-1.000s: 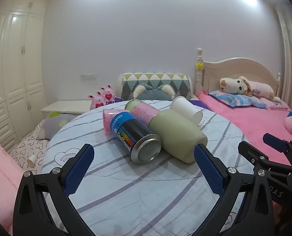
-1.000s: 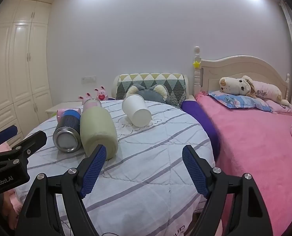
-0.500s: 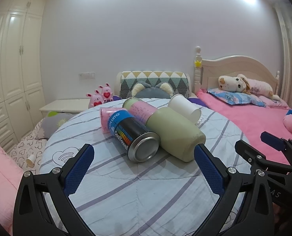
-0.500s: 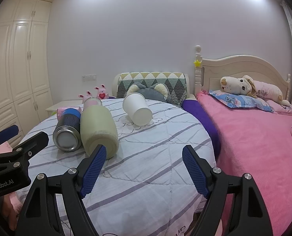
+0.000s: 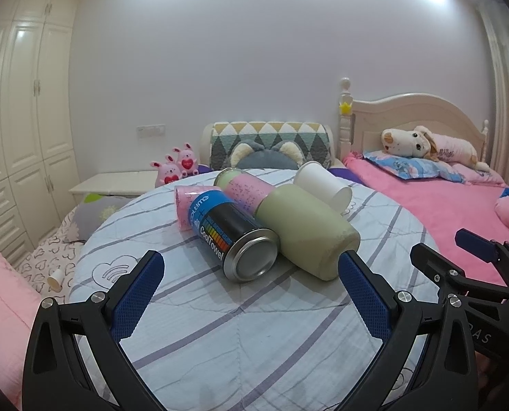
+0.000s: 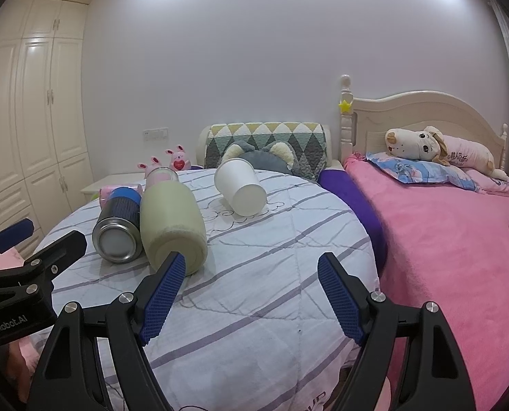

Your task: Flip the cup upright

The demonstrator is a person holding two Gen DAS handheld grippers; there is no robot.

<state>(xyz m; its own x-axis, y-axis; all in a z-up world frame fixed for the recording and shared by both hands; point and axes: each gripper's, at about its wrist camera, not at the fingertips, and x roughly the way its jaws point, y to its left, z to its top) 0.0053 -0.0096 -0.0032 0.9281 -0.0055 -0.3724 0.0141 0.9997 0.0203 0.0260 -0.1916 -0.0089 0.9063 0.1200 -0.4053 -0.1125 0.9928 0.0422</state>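
The white paper cup (image 6: 240, 188) lies on its side on the round table (image 6: 271, 308), a little above the middle of the right wrist view, its closed base turned toward the camera and its wider mouth pointing away toward the patterned cushion (image 6: 268, 137). It sits apart from the cluster in the left half of that frame: a pale green tumbler (image 6: 172, 226) and a blue and black can (image 6: 119, 229), side by side and touching, with pink containers behind them. In the left wrist view the cup (image 5: 323, 185) shows just behind the green tumbler (image 5: 305, 229), right of centre. It looks thin-walled, light and easily crushed, so I judge a gentle pinch across the wall near the stiffer base would suit best; the quilted cloth is soft, so the cup may roll or tip when touched. The right tongs (image 6: 251, 291) are spread wide and hold nothing, low in their frame, well short of the cup. The left tongs (image 5: 251, 294) are likewise spread wide and hold nothing, pointing at the can (image 5: 233, 236).
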